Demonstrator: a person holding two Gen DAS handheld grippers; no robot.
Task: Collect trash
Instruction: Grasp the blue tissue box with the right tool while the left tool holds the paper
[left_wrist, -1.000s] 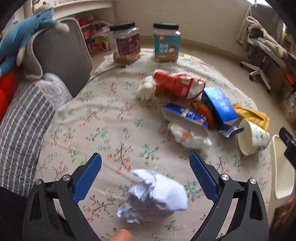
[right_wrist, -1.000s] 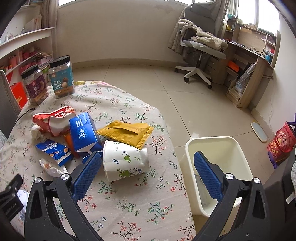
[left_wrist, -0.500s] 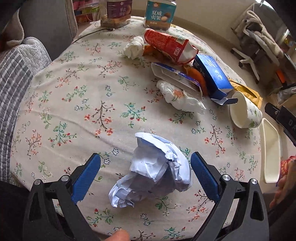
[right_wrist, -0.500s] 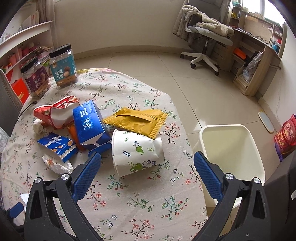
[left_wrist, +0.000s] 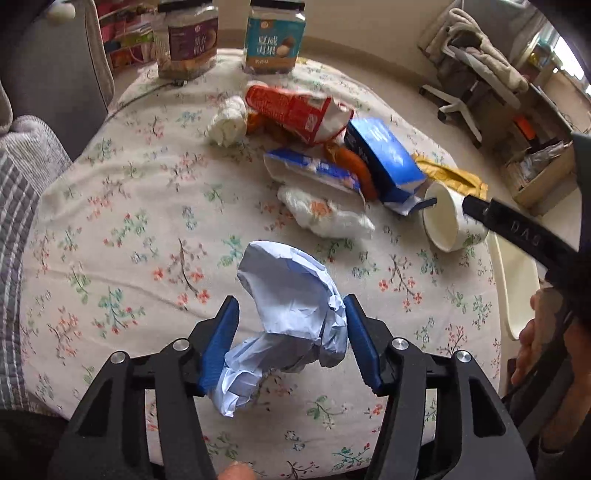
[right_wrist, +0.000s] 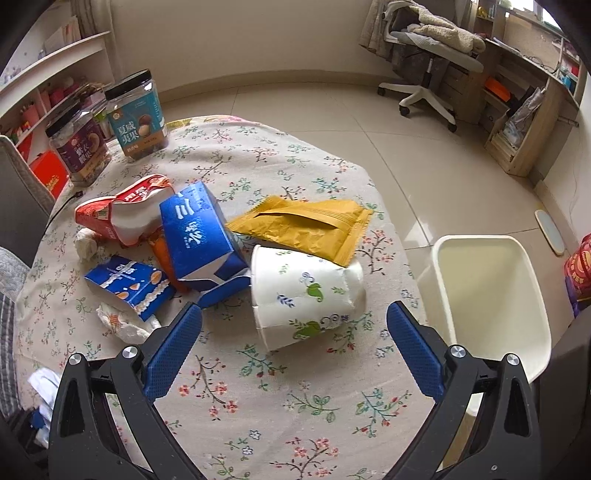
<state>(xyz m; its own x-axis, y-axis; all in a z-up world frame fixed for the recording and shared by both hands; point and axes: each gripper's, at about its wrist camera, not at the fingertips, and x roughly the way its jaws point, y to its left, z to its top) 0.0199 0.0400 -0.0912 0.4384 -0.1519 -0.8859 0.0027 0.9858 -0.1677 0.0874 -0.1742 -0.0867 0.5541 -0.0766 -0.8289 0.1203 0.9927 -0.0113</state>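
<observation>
Pretty ordinary room: cream walls (right_wrist: 258, 44), glossy beige tiled floor (right_wrist: 332, 122). White shelves (right_wrist: 48, 85) on the left are crammed with colourful stuff. Over on the right a swivel office chair (right_wrist: 424, 55) is piled with blankets, next to a wooden desk (right_wrist: 524, 110). Soft daylight everywhere.

I am looking into a room in someone's home. A round table (right_wrist: 295, 406) wears a flowery cloth. Two snack jars (right_wrist: 136, 114) stand at its far side. I see shelves (right_wrist: 48, 81) with books and boxes, a desk (right_wrist: 535, 92), and a rolling chair (right_wrist: 428, 62) with a blanket thrown over it.
</observation>
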